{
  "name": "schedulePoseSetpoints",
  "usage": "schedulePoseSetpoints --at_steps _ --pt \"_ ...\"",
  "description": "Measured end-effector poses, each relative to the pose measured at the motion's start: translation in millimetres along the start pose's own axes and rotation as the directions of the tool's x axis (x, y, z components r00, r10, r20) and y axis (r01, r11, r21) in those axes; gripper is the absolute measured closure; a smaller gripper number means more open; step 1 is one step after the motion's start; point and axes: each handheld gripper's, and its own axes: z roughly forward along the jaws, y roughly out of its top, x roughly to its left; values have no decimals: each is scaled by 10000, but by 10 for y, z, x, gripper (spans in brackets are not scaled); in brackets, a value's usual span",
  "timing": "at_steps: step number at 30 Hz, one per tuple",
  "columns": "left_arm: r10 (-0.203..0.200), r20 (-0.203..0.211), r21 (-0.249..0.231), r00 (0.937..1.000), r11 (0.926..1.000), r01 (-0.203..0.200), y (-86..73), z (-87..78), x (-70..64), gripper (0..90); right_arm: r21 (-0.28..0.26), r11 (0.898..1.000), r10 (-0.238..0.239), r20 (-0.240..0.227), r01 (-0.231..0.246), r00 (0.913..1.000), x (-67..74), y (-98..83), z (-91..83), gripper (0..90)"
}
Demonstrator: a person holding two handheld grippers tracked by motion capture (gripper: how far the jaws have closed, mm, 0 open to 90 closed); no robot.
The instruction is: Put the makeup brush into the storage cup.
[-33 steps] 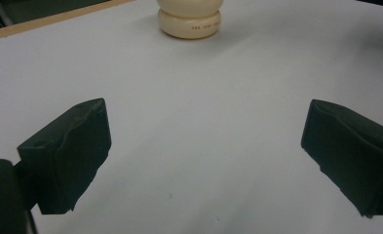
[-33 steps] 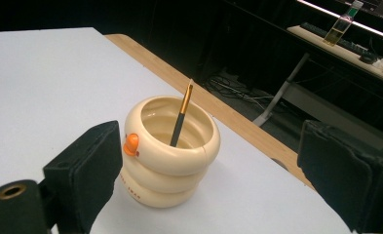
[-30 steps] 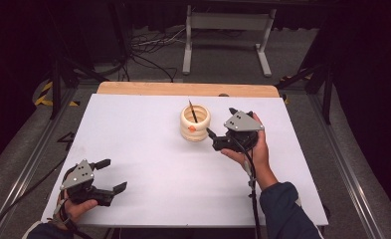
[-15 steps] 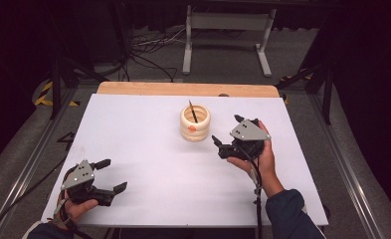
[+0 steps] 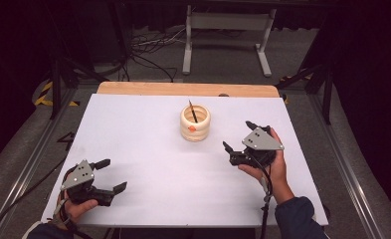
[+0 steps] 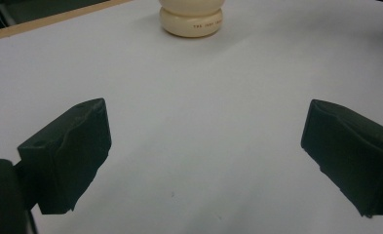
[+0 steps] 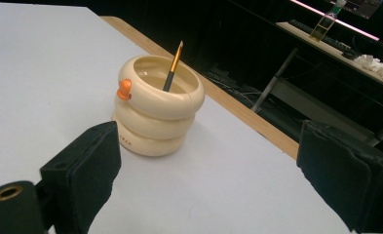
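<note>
Faint print on the cream holder, too small to read

The ringed cream holder (image 6: 191,22) carries one short line of small dark lettering on its lowest ring, seen in the left gripper view at the far edge and partly in the right gripper view; the letters are too blurred to make out.

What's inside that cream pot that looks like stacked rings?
A thin dark pencil with an orange-gold upper part leans inside the cream ringed pot, its tip poking above the rim. Its lower end and the pot's bottom are hidden by the wall.
</note>
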Motion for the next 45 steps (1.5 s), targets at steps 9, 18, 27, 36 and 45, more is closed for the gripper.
schedulePoseSetpoints --at_steps 9,18,27,36,45 --pt "6 8 13 10000 10000 -6 -1 -3 -1 49 -103 9999 32 148 -31 9999 -19 -115 -110 99" --pt "50 48 36 10000 10000 -51 -1 -7 -4 48 -9 9999 -108 134 108 9999 -10 -242 -206 97" --pt "160 -1 55 9999 9999 -160 2 -9 -6 47 162 9994 -318 147 316 9994 27 -363 -276 97" --pt "252 -96 -84 9996 9996 -253 10 -22 -19 46 32 9995 -323 68 323 9995 58 -436 -368 97" --pt "521 -242 -183 9983 9985 -526 19 -34 -47 44 105 9990 -432 123 431 9990 74 -538 -453 97"
